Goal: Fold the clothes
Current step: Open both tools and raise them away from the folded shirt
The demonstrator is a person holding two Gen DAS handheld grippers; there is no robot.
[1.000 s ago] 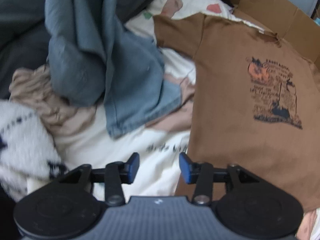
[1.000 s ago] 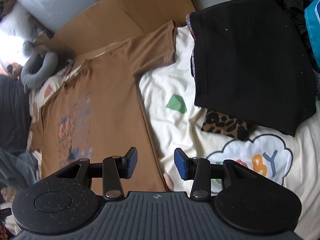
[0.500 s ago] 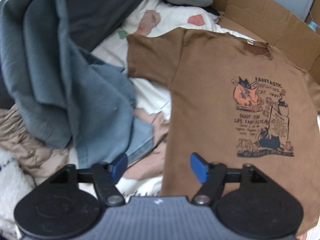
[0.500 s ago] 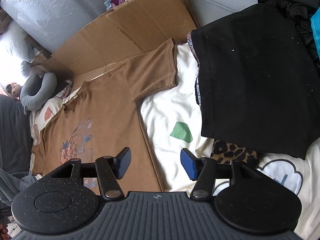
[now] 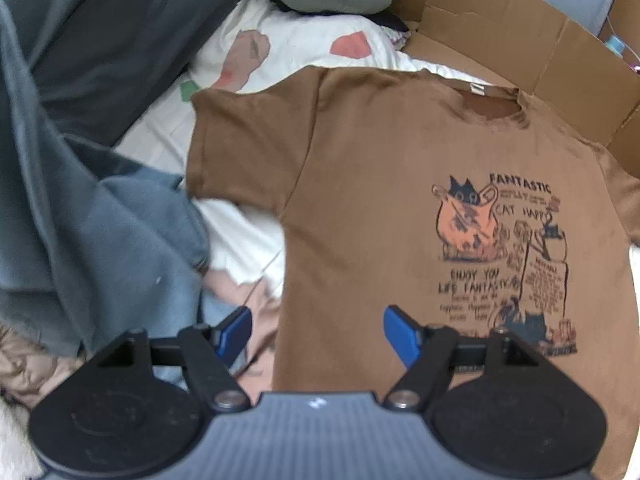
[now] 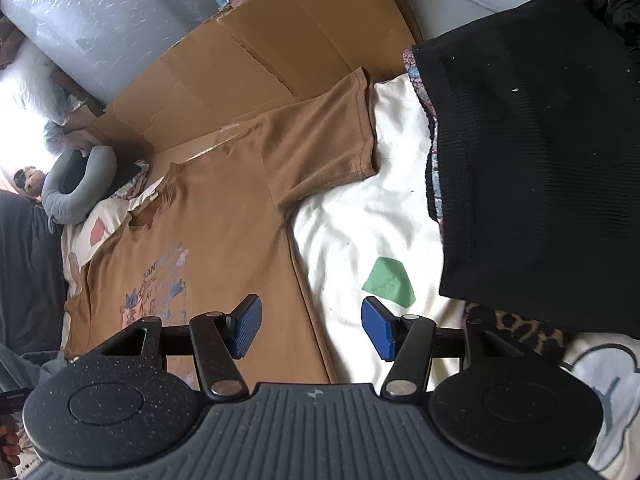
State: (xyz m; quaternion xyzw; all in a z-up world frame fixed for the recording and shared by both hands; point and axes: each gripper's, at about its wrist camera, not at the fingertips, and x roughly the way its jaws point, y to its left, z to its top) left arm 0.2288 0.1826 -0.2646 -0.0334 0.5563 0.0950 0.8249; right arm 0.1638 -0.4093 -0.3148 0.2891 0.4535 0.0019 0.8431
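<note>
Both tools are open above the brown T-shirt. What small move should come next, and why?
Probably lower both tools onto the shirt's side edges and close them. The brown T-shirt lies flat and unfolded, print up; the left tool straddles its left edge, the right tool its right edge, and neither holds cloth.
</note>
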